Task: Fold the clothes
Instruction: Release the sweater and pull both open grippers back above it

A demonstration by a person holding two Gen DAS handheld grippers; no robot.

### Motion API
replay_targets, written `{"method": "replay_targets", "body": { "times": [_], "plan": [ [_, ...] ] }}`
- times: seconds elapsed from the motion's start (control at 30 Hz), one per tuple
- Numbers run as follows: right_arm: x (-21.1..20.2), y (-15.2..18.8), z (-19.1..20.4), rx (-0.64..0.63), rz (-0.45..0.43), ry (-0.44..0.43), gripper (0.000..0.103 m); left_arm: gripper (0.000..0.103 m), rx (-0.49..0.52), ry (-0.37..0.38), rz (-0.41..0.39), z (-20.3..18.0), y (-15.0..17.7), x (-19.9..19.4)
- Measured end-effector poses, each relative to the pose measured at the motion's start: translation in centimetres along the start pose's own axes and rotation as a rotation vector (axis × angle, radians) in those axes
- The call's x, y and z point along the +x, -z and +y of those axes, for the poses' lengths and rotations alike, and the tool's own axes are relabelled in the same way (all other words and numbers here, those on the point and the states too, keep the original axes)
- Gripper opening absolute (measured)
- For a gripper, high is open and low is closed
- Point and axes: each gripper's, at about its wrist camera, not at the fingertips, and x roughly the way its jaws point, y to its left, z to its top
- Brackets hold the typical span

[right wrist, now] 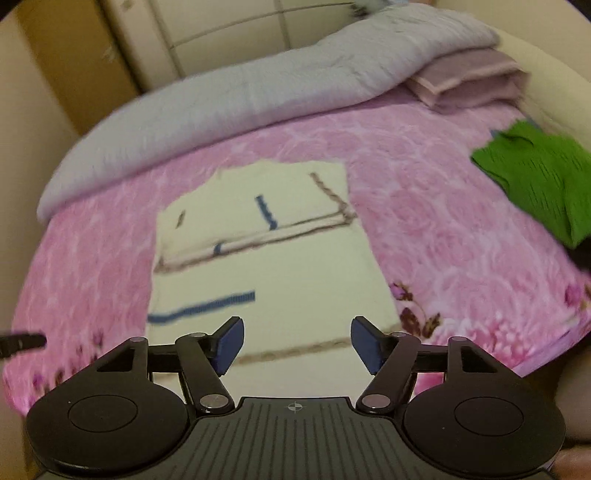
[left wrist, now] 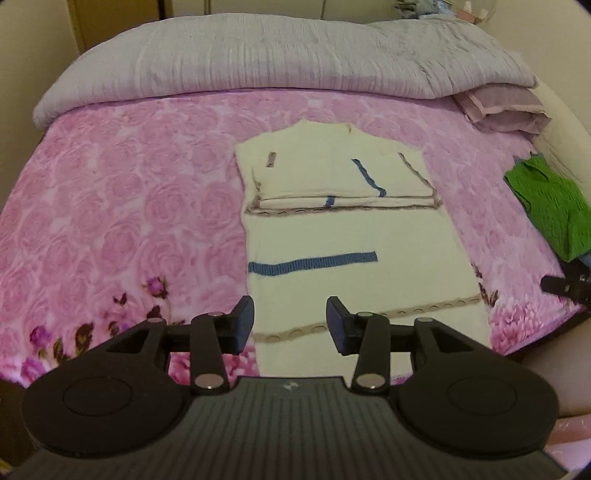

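Pink bedspread point(left wrist: 129, 192) holds a half-folded cream sweater point(left wrist: 351, 236); both grippers' fingers apart, empty.

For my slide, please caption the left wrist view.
Open left gripper above a half-folded cream sweater on the pink bedspread.

Cream sweater point(left wrist: 354, 236) lies part-folded on pink bedspread point(left wrist: 129, 206), fingers point(left wrist: 243, 325) apart above.

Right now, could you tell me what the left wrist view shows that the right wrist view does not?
Only the left wrist view shows the left tongs, open and empty, whole. Only the right wrist view shows the right tongs, open and empty, whole, plus a wardrobe. Both share the cream sweater, sleeves folded in, the green top, the pink blanket and the grey quilt.
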Motion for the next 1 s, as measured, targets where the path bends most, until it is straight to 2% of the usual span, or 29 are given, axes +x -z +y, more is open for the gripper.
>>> {"method": "replay_targets", "body": {
  "times": [0.1, 0.27, 0.5, 0.7, 1.0],
  "plan": [
    [0.4, 0.3, 0.2, -0.070, 0.058, -0.008, 0.068, 0.039, -0.047, -0.020, 0.001, -1.6, 1.5, -0.9],
    [0.1, 2.4, -1.9, -0.129, 0.128, -0.041, 0.069, 0.041, -0.119, -0.040, 0.019, -5.0, 4.8, -1.9],
    [-2.9, 4.7, -5.9, -0.181, 0.128, -0.056, 0.070, 0.041, -0.137, -0.063, 0.017, -10.9, 8.7, -2.9],
    [-5.4, 7.0, -9.2, -0.212, 0.111, -0.054, 0.070, 0.043, -0.128, -0.079, -0.004, -14.6, 10.7, -4.0],
    [-6.8, 9.0, -11.6, -0.185, 0.142, -0.059, 0.071, 0.044, -0.109, -0.095, 0.006, -16.9, 13.4, -5.3]
  ]
}}
